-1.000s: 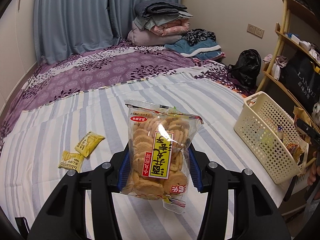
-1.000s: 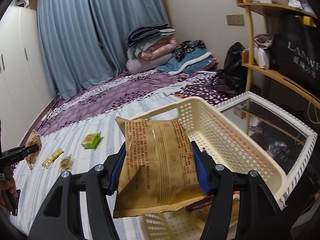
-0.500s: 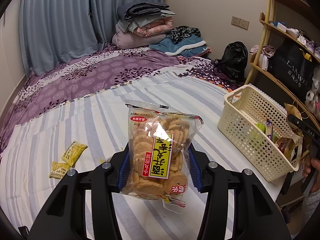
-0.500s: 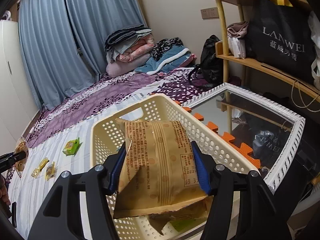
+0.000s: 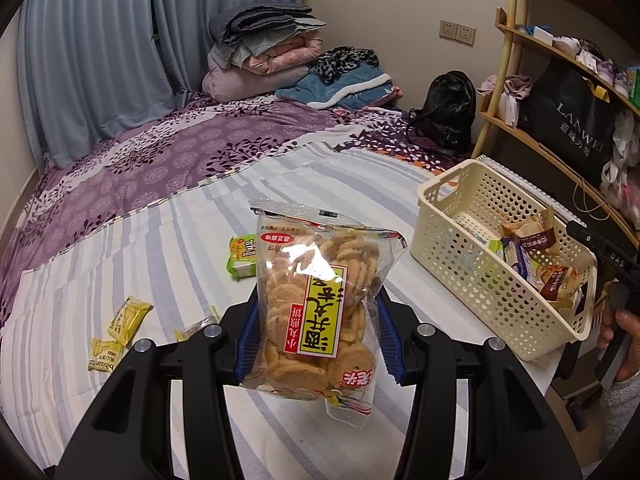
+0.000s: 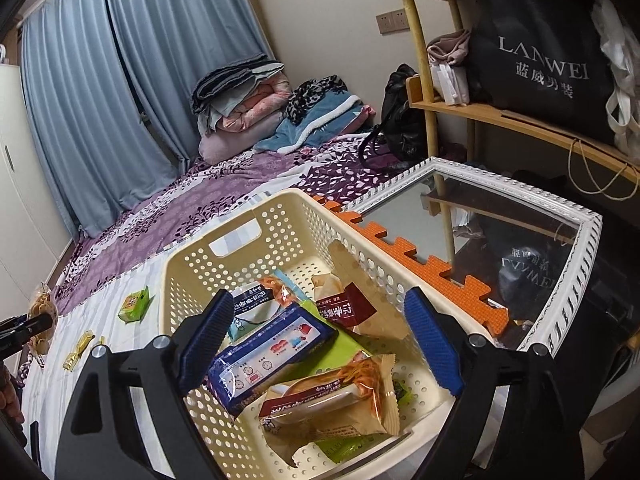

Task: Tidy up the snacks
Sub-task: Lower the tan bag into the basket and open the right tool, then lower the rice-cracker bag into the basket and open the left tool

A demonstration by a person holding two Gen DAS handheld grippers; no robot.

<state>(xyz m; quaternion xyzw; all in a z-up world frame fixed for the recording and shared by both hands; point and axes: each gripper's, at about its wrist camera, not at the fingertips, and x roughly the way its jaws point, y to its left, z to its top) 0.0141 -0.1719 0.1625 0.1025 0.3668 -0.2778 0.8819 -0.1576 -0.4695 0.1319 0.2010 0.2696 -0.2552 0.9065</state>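
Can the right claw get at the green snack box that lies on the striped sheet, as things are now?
Probably yes. The right claw is opening with nothing between its fingers, and the green snack box lies uncovered beside the basket.

Behind your work area you see blue curtains [image 5: 92,60], a purple floral bedspread [image 5: 168,160] and folded bedding [image 5: 264,48]. To your right, a wooden shelf [image 6: 520,120] holds a black shopping bag [image 6: 540,48]; a white-framed mirror [image 6: 500,240] and orange foam mat [image 6: 420,264] lie below it.

My bed [image 5: 120,240], blue curtains [image 5: 100,60] at eleven o'clock, cream wall [image 5: 380,0] at twelve, wooden shelves [image 6: 500,116] at two.
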